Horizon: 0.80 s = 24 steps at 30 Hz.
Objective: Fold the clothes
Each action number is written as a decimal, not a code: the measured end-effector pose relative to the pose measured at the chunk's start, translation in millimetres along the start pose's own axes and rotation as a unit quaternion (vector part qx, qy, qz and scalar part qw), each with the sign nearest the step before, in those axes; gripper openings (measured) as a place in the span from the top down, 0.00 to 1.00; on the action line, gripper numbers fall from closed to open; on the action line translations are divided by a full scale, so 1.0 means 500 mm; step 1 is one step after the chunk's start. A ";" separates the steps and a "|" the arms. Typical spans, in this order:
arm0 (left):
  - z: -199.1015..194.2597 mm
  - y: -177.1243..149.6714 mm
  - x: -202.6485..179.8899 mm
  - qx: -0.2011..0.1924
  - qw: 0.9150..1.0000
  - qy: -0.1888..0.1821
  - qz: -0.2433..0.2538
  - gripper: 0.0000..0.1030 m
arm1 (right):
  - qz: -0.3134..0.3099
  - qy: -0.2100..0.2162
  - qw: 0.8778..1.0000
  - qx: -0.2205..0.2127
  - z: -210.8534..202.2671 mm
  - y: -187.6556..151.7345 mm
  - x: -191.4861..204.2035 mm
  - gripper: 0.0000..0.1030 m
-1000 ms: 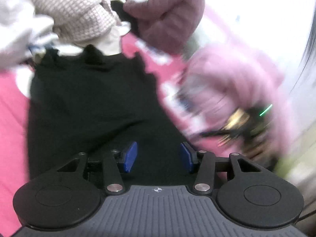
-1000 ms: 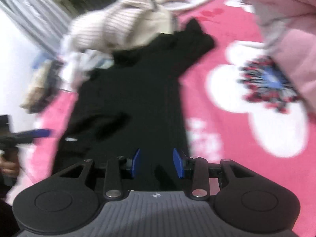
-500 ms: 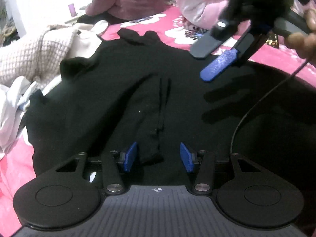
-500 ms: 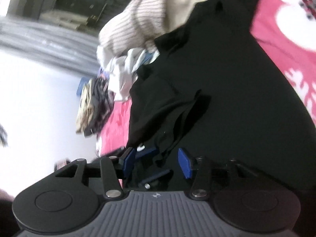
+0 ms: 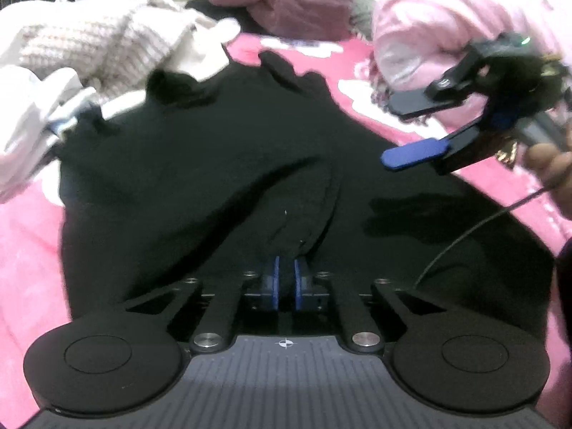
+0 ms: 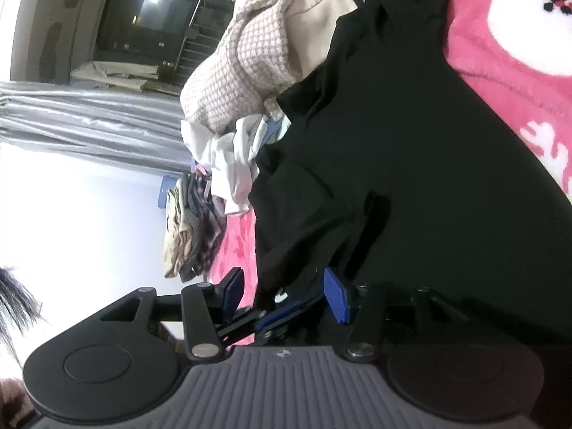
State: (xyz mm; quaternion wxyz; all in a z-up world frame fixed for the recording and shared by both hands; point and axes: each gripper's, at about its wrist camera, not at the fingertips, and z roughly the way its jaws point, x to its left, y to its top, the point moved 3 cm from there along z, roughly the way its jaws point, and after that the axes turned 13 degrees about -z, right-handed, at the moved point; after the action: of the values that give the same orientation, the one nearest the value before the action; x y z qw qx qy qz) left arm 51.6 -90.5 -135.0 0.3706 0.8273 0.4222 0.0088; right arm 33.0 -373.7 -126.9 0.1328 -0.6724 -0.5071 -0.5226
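- A large black soft-fabric garment lies spread across a bright pink fleece blanket with white flower shapes, filling the middle of both wrist views.
- The left gripper has just closed its jaws: the two blue pads stand almost together, pinching a bunched fold of the black garment at its near edge.
- The right gripper has jaws standing apart with blue pads clearly separated; its jaws have just been opening. In the right wrist view the garment's edge and the left gripper's tip lie between them, and the pads press on nothing.
- In the left wrist view the right gripper hangs over the garment's right side, apart from the cloth, casting a shadow on it.
- A heap of other clothes, topped by a pale pink-and-cream checked knit, sits at the garment's far-left edge, touching it.
- A person in a pink fluffy top is beyond the blanket.
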 end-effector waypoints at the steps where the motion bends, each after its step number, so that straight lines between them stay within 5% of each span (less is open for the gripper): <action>1: -0.014 -0.001 0.003 -0.003 1.000 -0.005 -0.001 0.95 | 0.002 -0.001 1.000 -0.001 0.001 0.004 0.000 0.48; 11: -0.065 -0.066 0.035 0.045 0.999 0.001 0.001 0.95 | 0.020 -0.076 0.997 0.025 0.052 0.041 -0.026 0.48; 24: -0.059 -0.067 0.034 0.022 0.999 -0.023 0.001 0.95 | -0.070 -0.125 0.980 0.137 0.177 0.055 0.004 0.56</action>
State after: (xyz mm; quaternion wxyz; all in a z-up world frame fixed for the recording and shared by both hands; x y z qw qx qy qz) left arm 29.7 -48.2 -139.7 0.3622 0.8357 0.4123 -0.0191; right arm 106.0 -322.3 -152.7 0.1220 -0.6707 -0.6324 -0.3678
